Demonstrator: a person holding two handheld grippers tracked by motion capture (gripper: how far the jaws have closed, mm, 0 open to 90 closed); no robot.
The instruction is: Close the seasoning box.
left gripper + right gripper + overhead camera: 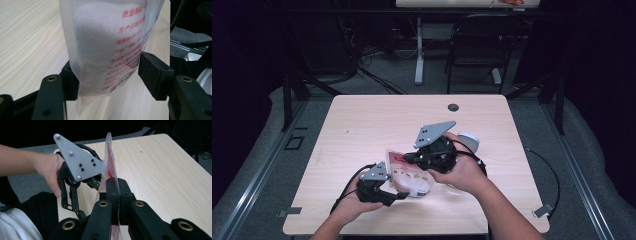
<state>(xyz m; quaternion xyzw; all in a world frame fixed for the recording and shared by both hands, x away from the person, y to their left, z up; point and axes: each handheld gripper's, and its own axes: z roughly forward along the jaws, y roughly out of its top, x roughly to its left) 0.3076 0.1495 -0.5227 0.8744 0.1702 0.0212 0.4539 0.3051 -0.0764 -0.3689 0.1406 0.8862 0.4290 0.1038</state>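
Red Chinese print on pouch (107, 45)

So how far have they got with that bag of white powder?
Done: the right gripper is shut on the edge of the bag and holds it up off the table. In hand: the left gripper has the bag's lower part between its jaws; one pad touches it, the other stands just clear. Left: closing that second grip. The bag still looks sealed, so whatever follows hasn't started.
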